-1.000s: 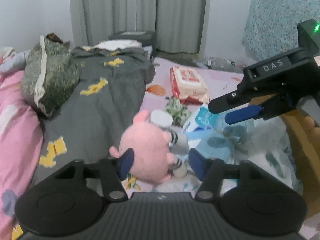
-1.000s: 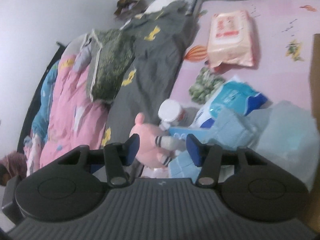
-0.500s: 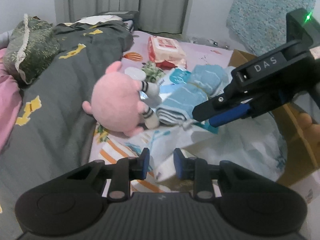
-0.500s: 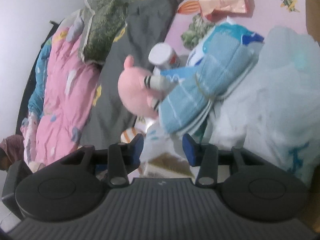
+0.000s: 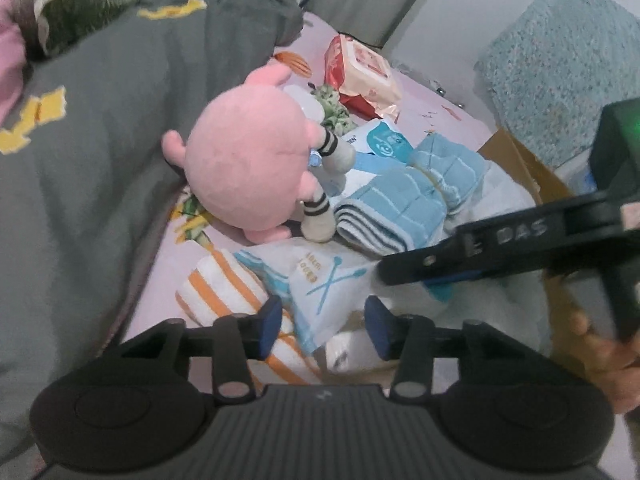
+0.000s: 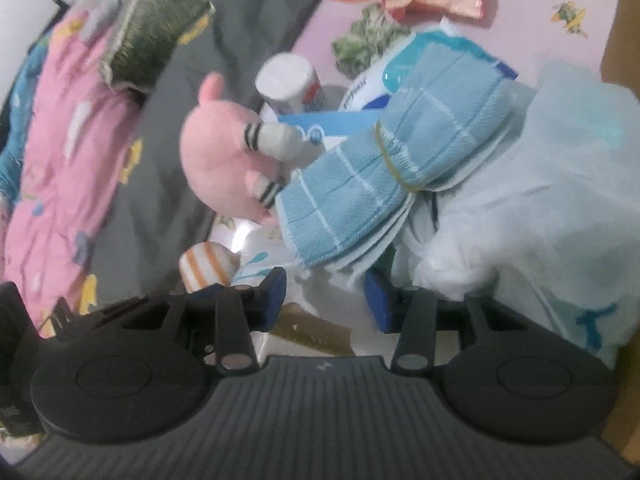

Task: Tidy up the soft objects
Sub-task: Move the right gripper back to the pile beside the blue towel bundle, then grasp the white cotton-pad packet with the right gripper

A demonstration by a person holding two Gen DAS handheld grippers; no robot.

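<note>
A pink plush toy [image 5: 248, 168] lies on the bed beside a folded blue towel bundle [image 5: 400, 204]; both also show in the right wrist view, the plush [image 6: 220, 164] and the towel [image 6: 384, 168]. An orange-striped white roll [image 5: 224, 292] and a clear plastic packet with blue print [image 5: 324, 284] lie nearest me. My left gripper [image 5: 324, 326] is open, hovering over the packet and the roll. My right gripper [image 6: 326, 300] is open, just above the pile near the towel's edge; from the left view its arm [image 5: 500, 248] crosses at the right.
A grey blanket [image 5: 100, 120] covers the left of the bed, with a green cushion [image 6: 160, 20] and pink quilt [image 6: 60, 160] beyond. A wipes pack [image 5: 360, 72], a white can [image 6: 288, 80], a pale plastic bag [image 6: 540, 184] and a cardboard box [image 5: 520, 168] lie around.
Both grippers moved down and closer to the pile. The left gripper's jaws widened from nearly closed to open. The striped roll has come into view.
</note>
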